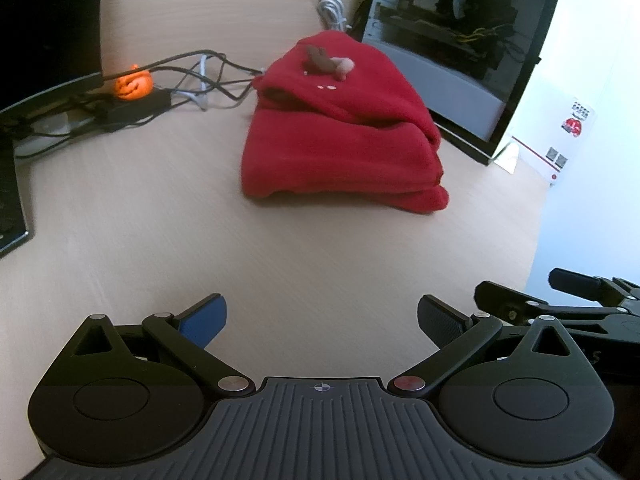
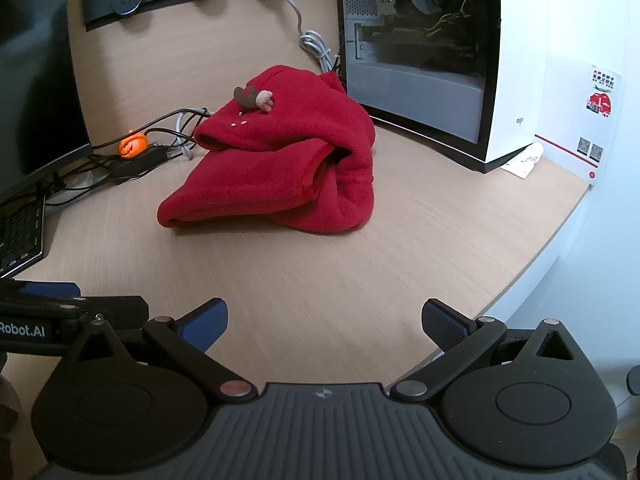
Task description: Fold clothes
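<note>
Left wrist view: the left gripper [image 1: 322,326] is hovering low over the pale wood-grain counter [image 1: 160,220], its fingers [image 1: 206,320] spread wide and gripping nothing. A folded red fleece garment [image 1: 344,132] with a small brown antler ornament [image 1: 320,60] is lying ahead, well apart from the fingers. It is sitting just in front of a glass-sided computer case [image 1: 452,52]. To its left, a small orange pumpkin figure [image 1: 133,84] is resting among black cables [image 1: 192,76]. Part of the right gripper [image 1: 560,308] is showing at the right edge.

Right wrist view: the right gripper [image 2: 325,326] is hanging over the counter's [image 2: 400,248] near edge, fingers [image 2: 444,328] wide apart and empty. The red garment [image 2: 276,164] is lying mid-counter, bunched on its right side, the antler ornament [image 2: 250,98] on top. The computer case [image 2: 420,48] is standing behind it, a grey coiled cable [image 2: 316,46] is trailing beside the case, and the pumpkin figure [image 2: 133,145] is sitting at left. A black keyboard [image 2: 20,236] is occupying the left edge. The left gripper [image 2: 60,312] is intruding at lower left.
</note>
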Tool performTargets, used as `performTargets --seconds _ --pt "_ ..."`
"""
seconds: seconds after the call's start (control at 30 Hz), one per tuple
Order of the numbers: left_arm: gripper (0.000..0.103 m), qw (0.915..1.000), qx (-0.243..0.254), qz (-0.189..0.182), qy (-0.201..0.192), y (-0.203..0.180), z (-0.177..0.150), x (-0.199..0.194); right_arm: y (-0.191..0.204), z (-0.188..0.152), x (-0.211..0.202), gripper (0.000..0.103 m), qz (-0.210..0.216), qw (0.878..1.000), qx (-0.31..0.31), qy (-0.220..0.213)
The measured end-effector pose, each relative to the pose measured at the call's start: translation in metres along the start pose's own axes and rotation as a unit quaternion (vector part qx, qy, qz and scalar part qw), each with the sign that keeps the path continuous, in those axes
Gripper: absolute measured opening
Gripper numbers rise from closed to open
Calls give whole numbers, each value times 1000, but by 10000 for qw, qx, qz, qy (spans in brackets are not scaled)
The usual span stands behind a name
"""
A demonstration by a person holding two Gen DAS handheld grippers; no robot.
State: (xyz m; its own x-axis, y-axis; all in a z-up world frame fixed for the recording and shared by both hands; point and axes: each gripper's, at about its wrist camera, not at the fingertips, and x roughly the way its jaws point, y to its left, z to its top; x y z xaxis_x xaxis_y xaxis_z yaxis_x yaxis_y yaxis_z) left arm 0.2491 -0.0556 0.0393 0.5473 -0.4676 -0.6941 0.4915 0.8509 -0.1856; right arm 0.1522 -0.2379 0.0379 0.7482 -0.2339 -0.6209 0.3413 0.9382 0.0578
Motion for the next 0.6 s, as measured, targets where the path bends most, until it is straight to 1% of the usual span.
performTargets --seconds 0.27,0.6 --pt "103 9999 9 103 -121 2 1 -3 0 0 0 103 20 10000 -19 8" --pt "103 10000 3 -65 -45 4 1 -2 -1 -1 -1 103 -6 10000 13 14"
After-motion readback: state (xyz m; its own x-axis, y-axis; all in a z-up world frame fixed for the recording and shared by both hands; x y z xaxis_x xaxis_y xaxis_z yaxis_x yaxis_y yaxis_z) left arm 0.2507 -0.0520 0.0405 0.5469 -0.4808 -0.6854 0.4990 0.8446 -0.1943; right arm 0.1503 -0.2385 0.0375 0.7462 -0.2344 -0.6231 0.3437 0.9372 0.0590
